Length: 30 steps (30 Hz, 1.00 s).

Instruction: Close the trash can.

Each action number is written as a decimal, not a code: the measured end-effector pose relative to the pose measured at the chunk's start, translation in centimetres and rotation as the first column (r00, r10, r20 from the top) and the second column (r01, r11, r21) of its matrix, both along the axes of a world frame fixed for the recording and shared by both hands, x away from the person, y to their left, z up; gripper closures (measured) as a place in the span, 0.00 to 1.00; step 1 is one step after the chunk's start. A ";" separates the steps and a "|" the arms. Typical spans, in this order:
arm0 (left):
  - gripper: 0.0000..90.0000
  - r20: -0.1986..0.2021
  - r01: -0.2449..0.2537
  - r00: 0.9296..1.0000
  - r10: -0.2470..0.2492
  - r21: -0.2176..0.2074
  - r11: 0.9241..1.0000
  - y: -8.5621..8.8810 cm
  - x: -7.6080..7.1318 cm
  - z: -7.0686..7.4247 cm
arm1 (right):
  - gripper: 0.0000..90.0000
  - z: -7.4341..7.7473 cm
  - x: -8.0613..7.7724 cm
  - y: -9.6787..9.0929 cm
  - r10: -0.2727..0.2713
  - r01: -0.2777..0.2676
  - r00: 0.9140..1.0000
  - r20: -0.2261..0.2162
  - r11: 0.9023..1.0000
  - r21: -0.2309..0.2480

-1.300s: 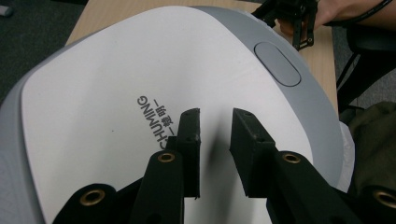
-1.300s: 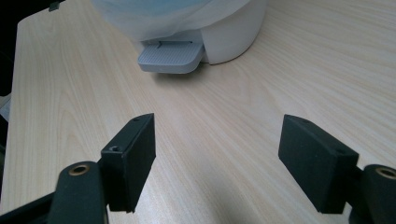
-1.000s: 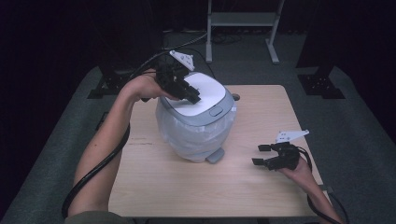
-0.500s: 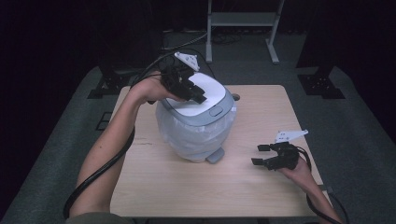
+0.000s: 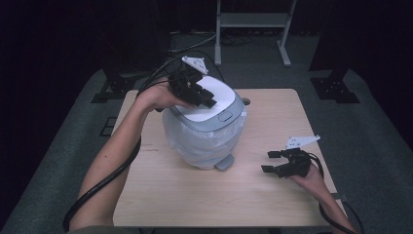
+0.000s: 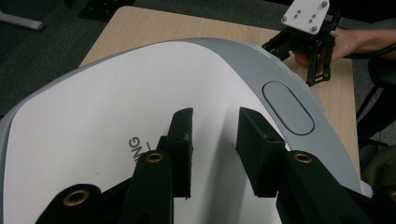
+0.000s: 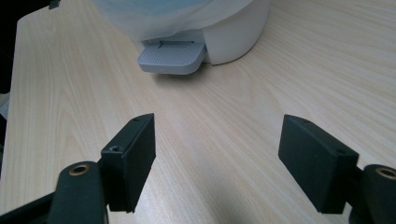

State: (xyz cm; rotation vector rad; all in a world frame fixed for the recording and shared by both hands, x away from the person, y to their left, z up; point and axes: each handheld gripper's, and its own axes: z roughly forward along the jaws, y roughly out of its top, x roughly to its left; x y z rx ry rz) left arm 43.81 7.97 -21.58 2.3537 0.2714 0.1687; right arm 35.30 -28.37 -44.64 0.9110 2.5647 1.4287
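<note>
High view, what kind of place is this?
Probably a lab or recording studio: a lone wooden table on grey carpet, dark curtains around it, and a metal stand behind.

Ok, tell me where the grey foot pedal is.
High view: the pedal juts from the bin base at table centre, toward the right gripper.

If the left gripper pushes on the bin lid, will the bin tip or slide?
The bin looks tall with a narrower base, so a sideways push may tip it. The lid looks smooth, so the left gripper could slip.
</note>
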 end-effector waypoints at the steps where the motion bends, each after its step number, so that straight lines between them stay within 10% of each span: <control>1: 0.76 0.004 0.000 1.000 0.000 0.006 1.000 -0.1 -0.1 0.0 | 0.29 0.0 0.0 0.0 0.001 -0.001 1.000 0.001 1.000 -0.001; 7: 0.79 0.029 -0.006 1.000 0.005 0.035 0.999 -0.4 -0.5 -0.1 | 0.29 0.1 0.0 0.3 0.006 -0.006 1.000 0.002 1.000 -0.005; 19: 0.45 0.001 -0.001 1.000 0.001 0.001 1.000 0.8 -1.0 0.5 | 0.29 0.3 -0.1 -0.5 -0.018 0.018 1.000 0.012 1.000 0.011; 30: 0.40 0.008 -0.036 0.999 0.036 -0.007 0.999 3.3 -2.7 0.2 | 0.29 0.6 -0.2 -1.0 -0.046 0.046 0.999 0.020 0.999 0.007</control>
